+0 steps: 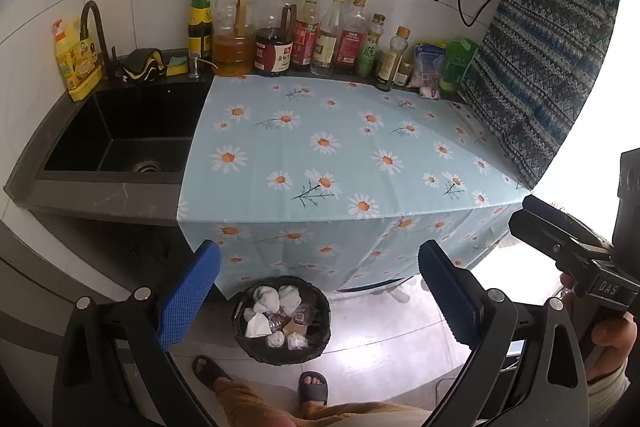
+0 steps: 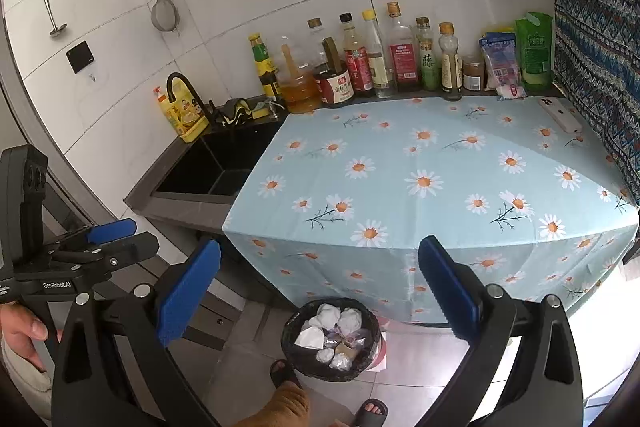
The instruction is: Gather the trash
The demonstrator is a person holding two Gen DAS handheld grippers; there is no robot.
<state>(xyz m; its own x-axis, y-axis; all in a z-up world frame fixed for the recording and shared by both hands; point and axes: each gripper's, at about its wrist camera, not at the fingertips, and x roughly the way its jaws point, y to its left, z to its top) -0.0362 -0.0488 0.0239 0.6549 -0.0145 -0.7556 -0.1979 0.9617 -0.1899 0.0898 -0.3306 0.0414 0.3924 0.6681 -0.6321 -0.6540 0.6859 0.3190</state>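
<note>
A round black trash bin [image 1: 317,344] stands on the floor in front of the counter, holding crumpled white tissues [image 1: 276,298] and wrappers; it also shows in the right wrist view [image 2: 292,349]. My left gripper [image 1: 320,291] is open and empty, held above the bin. My right gripper [image 2: 320,287] is open and empty too, above and beside the bin. The daisy-print cloth [image 1: 340,147] covers the counter, also in the right wrist view [image 2: 440,179]. The right gripper's body [image 1: 572,251] shows in the left view, the left one's [image 2: 80,255] in the right view.
A row of sauce bottles [image 1: 304,35] and bags lines the back wall. A black sink [image 1: 128,131] with faucet and yellow dish soap [image 1: 76,59] is at left. A white remote [image 2: 560,115] lies at the counter's right. A patterned cloth [image 1: 548,67] hangs right. The person's feet [image 1: 314,387] are by the bin.
</note>
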